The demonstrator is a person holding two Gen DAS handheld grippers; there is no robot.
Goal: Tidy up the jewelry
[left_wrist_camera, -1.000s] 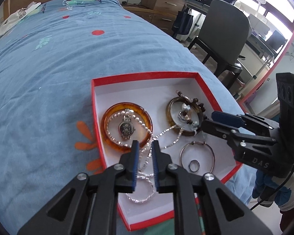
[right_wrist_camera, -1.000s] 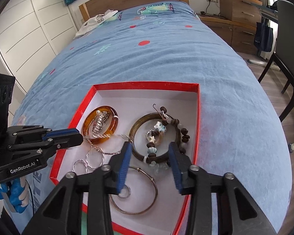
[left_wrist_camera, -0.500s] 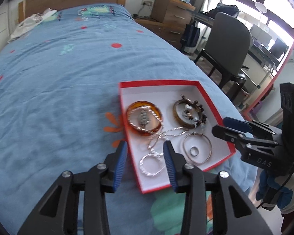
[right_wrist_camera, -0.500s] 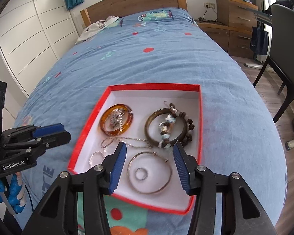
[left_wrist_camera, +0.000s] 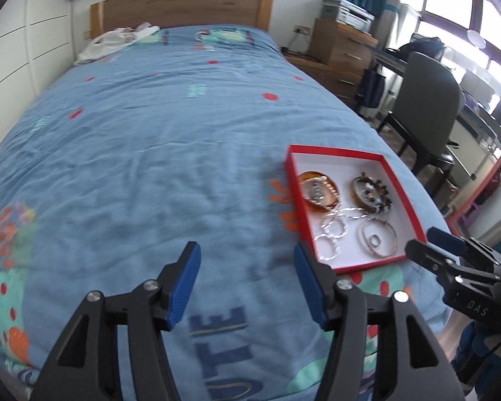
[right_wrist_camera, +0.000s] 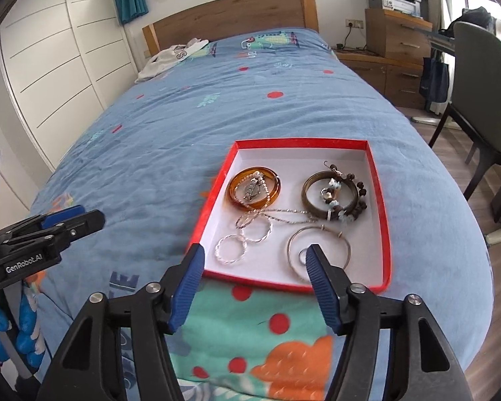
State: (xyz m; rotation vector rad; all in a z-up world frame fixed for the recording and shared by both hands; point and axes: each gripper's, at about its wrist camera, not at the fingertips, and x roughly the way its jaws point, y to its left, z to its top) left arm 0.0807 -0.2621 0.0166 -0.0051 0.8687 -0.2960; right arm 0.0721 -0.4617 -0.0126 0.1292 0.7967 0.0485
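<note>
Landmark: the red box [right_wrist_camera: 382,220] with a white floor lay open on the blue bedspread [right_wrist_camera: 190,140], near the foot edge of the bed.
Amber bangle: an amber bangle [right_wrist_camera: 254,187] lay in the box's far left part, with a beaded silver piece across it.
Dark bangle: a dark bangle [right_wrist_camera: 330,191] lay in the box's far right part, with brown and pale beads draped over its right side.
Chain: a thin silver chain [right_wrist_camera: 284,215] ran across the middle of the box, between the two bangles and the hoops.
Twisted hoops: two twisted silver hoops [right_wrist_camera: 232,250] lay linked in the box's near left part.
Plain hoop: a thin metal hoop [right_wrist_camera: 319,250] lay in the box's near right part, with a small ring [left_wrist_camera: 374,241] inside it.
Left gripper: the left gripper [left_wrist_camera: 247,279] hung above bare bedspread to the left of the box, clear of it; its jaws were opening, wide apart, nothing between them.
Right gripper: the right gripper [right_wrist_camera: 254,277] hung over the box's near edge; its jaws were opening, nothing gripped, the pads touching none of the jewelry.
Beyond the box: a wooden headboard [right_wrist_camera: 230,20] stood at the far end and a grey chair [right_wrist_camera: 484,93] to the box's right, off the bed.
</note>
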